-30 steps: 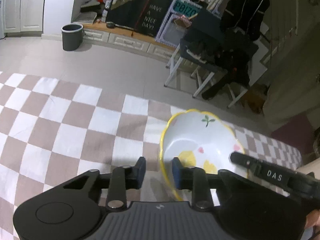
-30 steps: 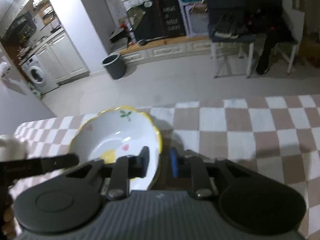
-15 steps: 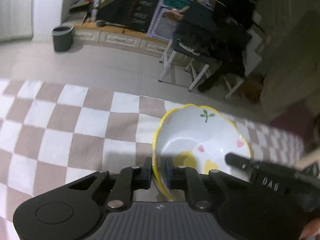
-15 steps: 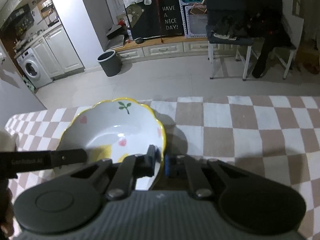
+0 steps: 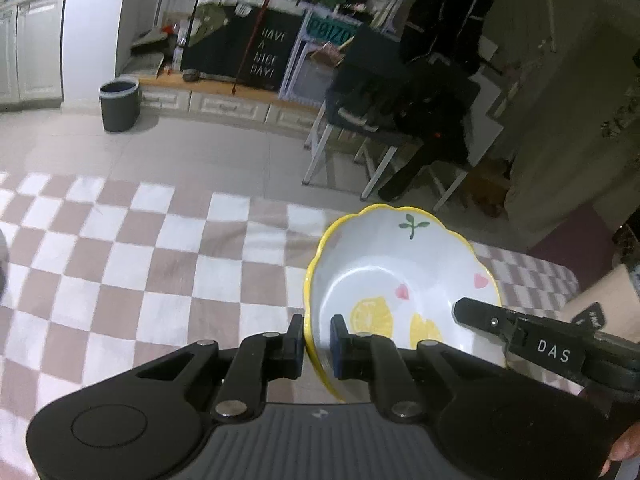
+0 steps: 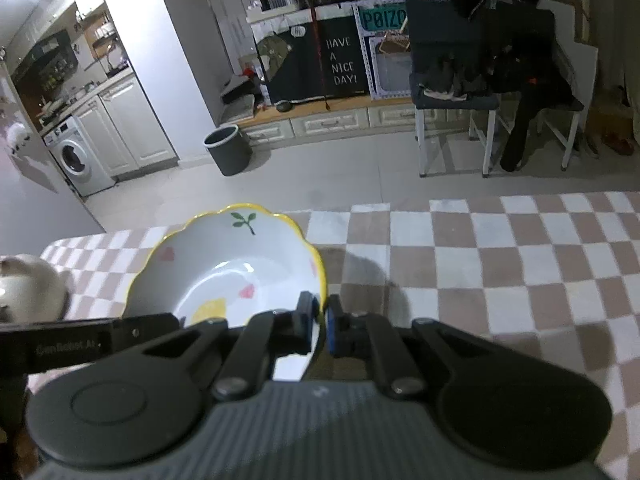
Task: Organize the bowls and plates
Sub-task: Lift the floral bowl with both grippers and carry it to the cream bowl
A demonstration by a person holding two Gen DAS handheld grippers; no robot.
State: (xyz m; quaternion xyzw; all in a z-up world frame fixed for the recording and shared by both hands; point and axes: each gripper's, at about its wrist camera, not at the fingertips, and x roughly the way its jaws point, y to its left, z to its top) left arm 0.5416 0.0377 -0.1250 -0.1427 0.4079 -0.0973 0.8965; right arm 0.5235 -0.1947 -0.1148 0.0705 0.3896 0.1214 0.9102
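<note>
A white bowl (image 5: 400, 280) with a wavy yellow rim, lemon slices, pink hearts and a green sprig is held between both grippers over the checked tablecloth (image 5: 120, 280). My left gripper (image 5: 316, 328) is shut on the bowl's left rim, one pad inside and one outside. In the right wrist view my right gripper (image 6: 320, 312) pinches the right rim of the same bowl (image 6: 224, 264), its jaws still tightening. Each gripper's finger shows across the bowl in the other's view. The bowl casts a shadow on the cloth beside it.
A rounded metal vessel (image 6: 28, 288) sits on the cloth at the far left. Beyond the table's far edge lies tiled floor with a dark bin (image 6: 228, 150), a chair piled with dark clothes (image 6: 480, 92) and low cabinets.
Both grippers have closed on the bowl's rim, one on each side. The bowl has since come up off the cloth with them.
</note>
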